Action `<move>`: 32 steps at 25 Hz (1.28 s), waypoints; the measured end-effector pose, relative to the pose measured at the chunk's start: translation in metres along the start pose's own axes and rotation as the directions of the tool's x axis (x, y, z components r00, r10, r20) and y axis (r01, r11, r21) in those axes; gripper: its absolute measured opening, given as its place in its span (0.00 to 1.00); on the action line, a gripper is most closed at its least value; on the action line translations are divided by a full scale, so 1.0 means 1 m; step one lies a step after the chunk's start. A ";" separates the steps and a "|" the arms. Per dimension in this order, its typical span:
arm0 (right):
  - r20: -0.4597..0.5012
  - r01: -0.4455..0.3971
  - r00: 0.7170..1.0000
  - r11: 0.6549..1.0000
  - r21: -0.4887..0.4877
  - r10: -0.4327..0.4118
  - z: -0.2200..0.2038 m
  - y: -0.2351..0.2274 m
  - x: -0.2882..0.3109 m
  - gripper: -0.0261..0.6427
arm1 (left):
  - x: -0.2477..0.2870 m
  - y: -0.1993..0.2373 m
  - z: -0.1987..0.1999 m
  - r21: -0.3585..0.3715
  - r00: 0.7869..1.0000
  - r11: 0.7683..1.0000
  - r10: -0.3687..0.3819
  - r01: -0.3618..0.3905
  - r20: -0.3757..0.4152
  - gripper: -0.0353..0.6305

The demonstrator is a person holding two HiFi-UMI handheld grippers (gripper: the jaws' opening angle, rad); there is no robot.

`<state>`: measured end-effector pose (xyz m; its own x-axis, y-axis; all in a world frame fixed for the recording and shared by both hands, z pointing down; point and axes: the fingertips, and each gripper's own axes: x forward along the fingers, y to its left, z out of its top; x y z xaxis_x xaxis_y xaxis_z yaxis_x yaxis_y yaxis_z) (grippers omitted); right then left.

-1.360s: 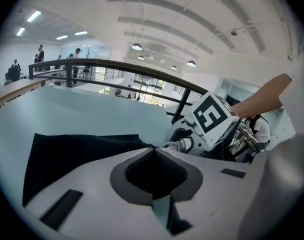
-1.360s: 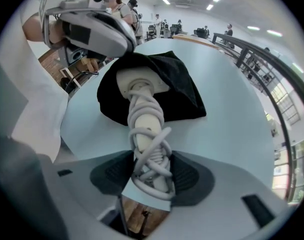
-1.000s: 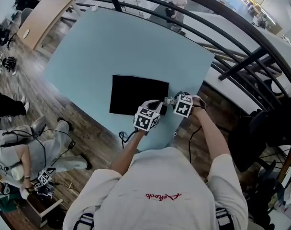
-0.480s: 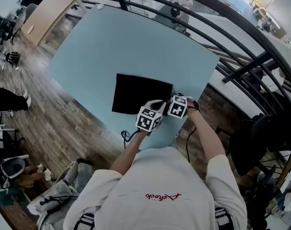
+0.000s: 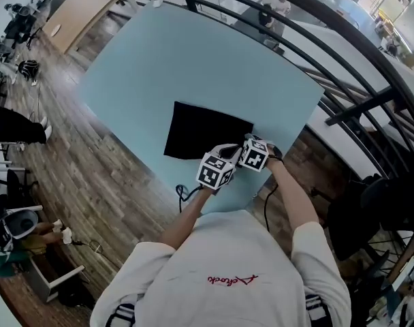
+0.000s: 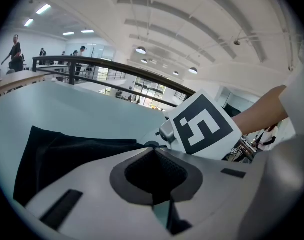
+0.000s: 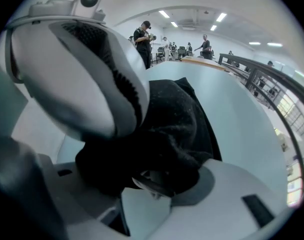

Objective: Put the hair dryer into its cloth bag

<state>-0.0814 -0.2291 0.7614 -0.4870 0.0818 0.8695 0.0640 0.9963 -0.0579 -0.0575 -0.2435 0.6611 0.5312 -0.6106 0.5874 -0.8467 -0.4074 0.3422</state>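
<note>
Closer to the left gripper (image 5: 224, 157) now, the right gripper (image 5: 248, 147) clamps the hair dryer (image 7: 152, 181) in wide jaws under bunched cloth. Left jaws pinch shut on the near edge of the cloth bag (image 5: 203, 129), which lies on the table (image 5: 159, 60).

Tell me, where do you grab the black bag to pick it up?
I'd pinch the black cloth bag at its near end, coming from the person's side. It lies flat on the table, so its middle offers nothing to pinch; the near end is bunched up, as the right gripper view shows.
</note>
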 end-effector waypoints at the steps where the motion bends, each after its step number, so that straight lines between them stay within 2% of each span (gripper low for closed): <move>1: 0.004 -0.004 1.000 1.000 -0.005 0.004 0.001 0.000 0.002 0.39 | 0.000 0.000 0.000 -0.002 1.000 1.000 0.003 -0.003 0.001 0.07; 6: 0.013 -0.021 1.000 1.000 -0.008 0.022 0.004 0.005 0.009 0.40 | -0.002 0.002 0.001 -0.012 1.000 1.000 0.013 -0.013 0.000 0.07; 11: 0.018 0.012 1.000 1.000 -0.013 -0.012 0.007 0.006 0.012 0.40 | -0.007 0.004 0.000 -0.020 1.000 1.000 0.010 -0.010 -0.006 0.07; 16: 0.084 0.060 0.995 0.998 -0.003 -0.059 0.017 0.001 -0.003 0.48 | -0.006 0.001 -0.002 -0.003 1.000 1.000 0.008 -0.008 -0.011 0.07; 21: 0.059 0.079 0.995 0.997 0.018 -0.080 -0.003 -0.001 -0.022 0.50 | -0.002 -0.007 -0.006 0.031 0.999 0.999 -0.029 0.031 -0.037 0.08; 23: 0.042 0.103 0.994 0.993 0.055 -0.106 -0.018 -0.004 -0.032 0.51 | -0.001 -0.015 -0.006 0.048 0.998 0.997 -0.058 0.060 -0.035 0.08; 24: 0.034 0.117 0.992 0.990 0.075 -0.120 -0.025 -0.005 -0.037 0.51 | 0.000 -0.019 -0.006 0.055 0.997 0.996 -0.075 0.077 -0.032 0.12; 25: 0.031 0.133 0.990 0.986 0.099 -0.137 -0.032 -0.006 -0.042 0.51 | 0.000 -0.024 -0.005 0.062 0.996 0.994 -0.090 0.091 -0.030 0.24; 26: 0.034 0.151 0.987 0.980 0.129 -0.157 -0.037 -0.007 -0.048 0.51 | 0.001 -0.028 -0.005 0.070 0.995 0.992 -0.099 0.101 -0.028 0.30; 28: 0.062 0.195 0.975 0.957 0.217 -0.213 -0.043 -0.013 -0.061 0.51 | 0.000 -0.031 -0.004 0.084 0.994 0.991 -0.105 0.107 -0.022 0.30; 32: 0.146 0.254 0.929 0.873 0.416 -0.340 -0.036 -0.023 -0.086 0.50 | -0.010 -0.027 0.000 0.102 0.994 0.989 -0.111 0.111 0.001 0.30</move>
<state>-0.0102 -0.2602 0.7056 -0.6013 -0.2585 0.7560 -0.4299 0.9023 -0.0335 -0.0396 -0.2263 0.6461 0.6220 -0.5619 0.5453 -0.7753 -0.5393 0.3287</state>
